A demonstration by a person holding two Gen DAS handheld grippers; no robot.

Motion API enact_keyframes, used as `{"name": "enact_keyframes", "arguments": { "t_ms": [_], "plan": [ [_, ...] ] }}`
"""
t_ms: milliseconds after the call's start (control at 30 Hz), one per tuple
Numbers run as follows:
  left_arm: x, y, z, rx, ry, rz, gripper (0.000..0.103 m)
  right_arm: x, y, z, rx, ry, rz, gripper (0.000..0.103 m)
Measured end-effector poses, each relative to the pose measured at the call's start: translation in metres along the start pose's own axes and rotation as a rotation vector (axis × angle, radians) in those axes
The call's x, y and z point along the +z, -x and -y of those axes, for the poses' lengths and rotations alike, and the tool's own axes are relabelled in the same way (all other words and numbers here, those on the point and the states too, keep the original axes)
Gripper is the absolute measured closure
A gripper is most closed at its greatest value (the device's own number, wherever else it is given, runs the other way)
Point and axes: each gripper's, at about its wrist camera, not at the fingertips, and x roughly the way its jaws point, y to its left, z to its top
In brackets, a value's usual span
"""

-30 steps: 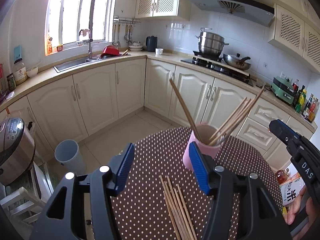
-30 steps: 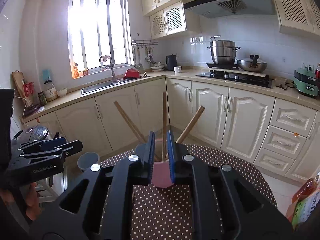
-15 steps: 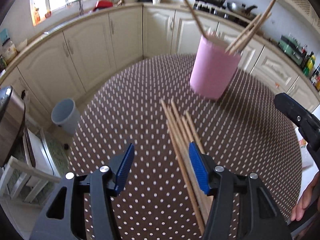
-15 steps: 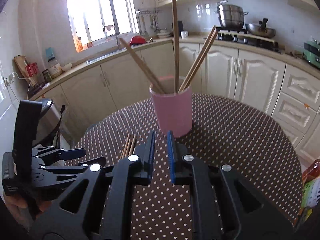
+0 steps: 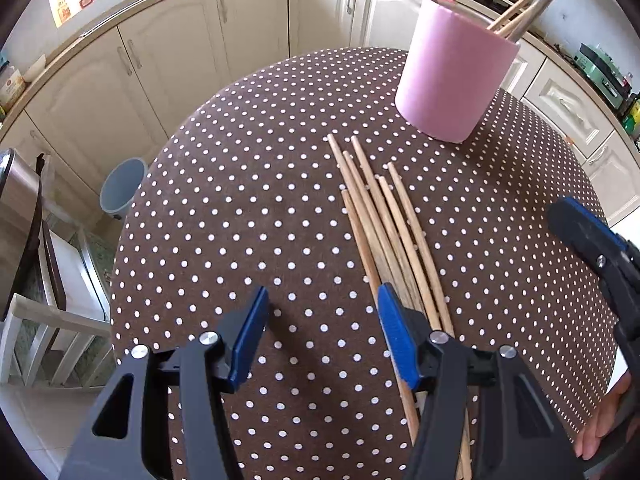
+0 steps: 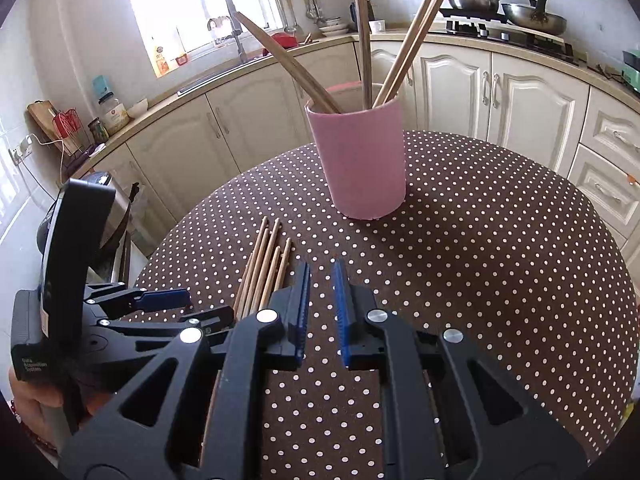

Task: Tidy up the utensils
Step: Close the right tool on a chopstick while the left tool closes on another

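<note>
Wooden chopsticks point(image 5: 384, 224) lie at your spread left gripper's point(image 5: 322, 336) three o'clock; shift right, pinch one. Right gripper point(image 6: 320, 312) nearly closed, empty.

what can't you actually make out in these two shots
- Near ends of the loose chopsticks: left wrist view, hidden under the left tongs; right wrist view, behind both tongs.
- Inside of the pink cup: its wall hides the lower ends of the chopsticks standing in it, both views.
- Whether the left tongs touch the table: cannot tell.
- Right tongs: left wrist view shows only one tip at the right edge.
</note>
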Motion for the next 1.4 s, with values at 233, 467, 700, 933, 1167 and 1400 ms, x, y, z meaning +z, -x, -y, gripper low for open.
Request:
{"name": "enact_keyframes", "arguments": {
  "t_ms": [233,467,700,933,1167,1400],
  "plan": [
    [0.004,-0.001,0.007,0.029,-0.038,-0.012,0.047,-0.003,-0.003,0.003,0.0,-0.009,-0.016,0.09],
    [0.006,-0.004,0.009,0.028,-0.031,-0.014,0.047,-0.003,-0.003,0.003,0.002,-0.01,-0.022,0.09],
    [0.015,-0.016,0.011,0.039,-0.025,-0.026,0.045,-0.003,-0.004,0.004,0.0,-0.008,-0.03,0.09],
    [0.015,-0.019,0.008,0.035,-0.032,0.0,0.045,-0.003,-0.01,0.005,0.006,-0.005,-0.062,0.09],
    [0.013,-0.016,-0.001,0.012,-0.054,0.006,0.052,-0.004,-0.028,-0.001,0.022,0.015,-0.137,0.09],
    [0.014,-0.012,-0.027,-0.007,-0.01,0.0,0.058,0.0,-0.055,-0.018,0.046,0.058,-0.218,0.09]
  ]
}}
